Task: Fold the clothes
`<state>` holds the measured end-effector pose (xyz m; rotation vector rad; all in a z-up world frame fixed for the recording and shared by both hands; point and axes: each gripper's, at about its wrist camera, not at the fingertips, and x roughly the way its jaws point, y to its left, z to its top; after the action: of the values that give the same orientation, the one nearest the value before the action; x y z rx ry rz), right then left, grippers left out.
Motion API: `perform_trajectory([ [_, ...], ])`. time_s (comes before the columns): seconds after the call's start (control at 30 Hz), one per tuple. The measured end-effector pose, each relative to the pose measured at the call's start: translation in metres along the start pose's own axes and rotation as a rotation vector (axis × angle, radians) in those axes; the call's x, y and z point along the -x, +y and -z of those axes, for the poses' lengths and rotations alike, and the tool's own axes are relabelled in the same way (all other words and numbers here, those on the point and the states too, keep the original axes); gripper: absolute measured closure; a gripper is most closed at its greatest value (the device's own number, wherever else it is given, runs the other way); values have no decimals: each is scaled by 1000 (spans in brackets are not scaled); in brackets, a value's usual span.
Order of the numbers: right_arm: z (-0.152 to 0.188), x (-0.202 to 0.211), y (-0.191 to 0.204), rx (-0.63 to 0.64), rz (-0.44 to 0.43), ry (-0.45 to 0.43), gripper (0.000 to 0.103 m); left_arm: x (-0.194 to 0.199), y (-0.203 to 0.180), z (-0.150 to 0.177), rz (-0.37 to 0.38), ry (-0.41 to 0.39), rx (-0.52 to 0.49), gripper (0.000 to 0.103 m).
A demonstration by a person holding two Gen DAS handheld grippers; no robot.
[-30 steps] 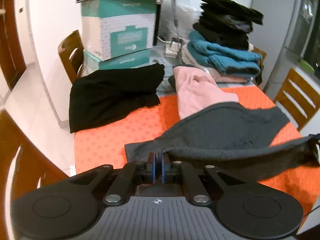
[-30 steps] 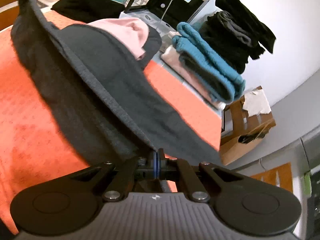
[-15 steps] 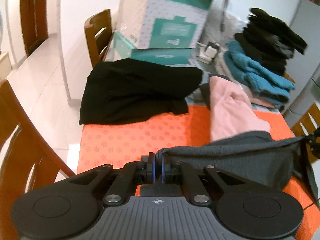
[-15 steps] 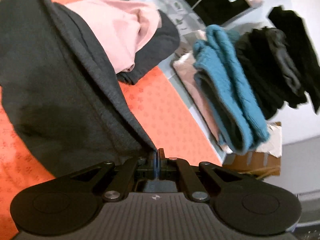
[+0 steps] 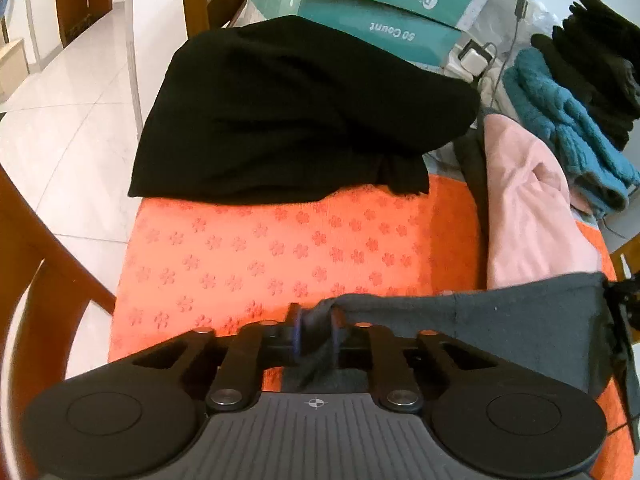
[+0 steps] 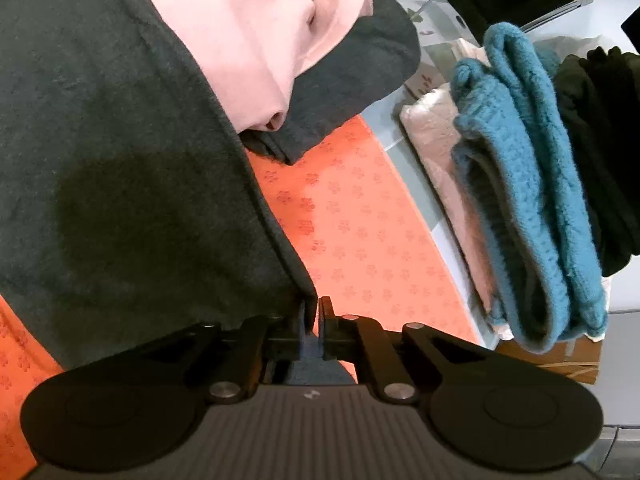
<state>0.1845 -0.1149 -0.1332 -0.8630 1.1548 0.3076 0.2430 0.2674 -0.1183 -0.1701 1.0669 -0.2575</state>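
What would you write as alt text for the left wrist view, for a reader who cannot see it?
A black two-finger claw pinches the edge of a dark grey garment above an orange flower-patterned mat. Beyond lie a rumpled black garment, a pink one, teal boxes and a stack of folded clothes.

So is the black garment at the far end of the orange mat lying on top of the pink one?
No, the black garment lies beside the pink garment, with a gap between them.
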Motion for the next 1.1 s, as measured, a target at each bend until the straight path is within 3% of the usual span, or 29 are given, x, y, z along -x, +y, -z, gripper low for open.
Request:
perform_trajectory([
  [0.07, 2, 4, -1, -12, 3, -14, 81, 5, 1, -1, -3, -9, 14, 65],
  [0.1, 3, 8, -2, -22, 4, -24, 72, 8, 1, -1, -4, -18, 18, 54],
  [0.17, 7, 18, -5, -54, -6, -48, 68, 20, 0, 0, -8, -44, 16, 43],
  [0.43, 44, 86, -19, -227, -46, -159, 66, 71, -13, 12, 15, -84, 23, 37],
  [0.67, 106, 129, -14, -355, -29, -171, 64, 104, -43, 34, 60, -92, -27, 35],
  [0.87, 174, 146, 1, -431, -20, -148, 64, 115, -80, 56, 102, -87, -102, 34],
  [1.1, 254, 131, 12, -516, -55, -131, 64, 108, -136, 82, 106, -70, -147, 31],
])
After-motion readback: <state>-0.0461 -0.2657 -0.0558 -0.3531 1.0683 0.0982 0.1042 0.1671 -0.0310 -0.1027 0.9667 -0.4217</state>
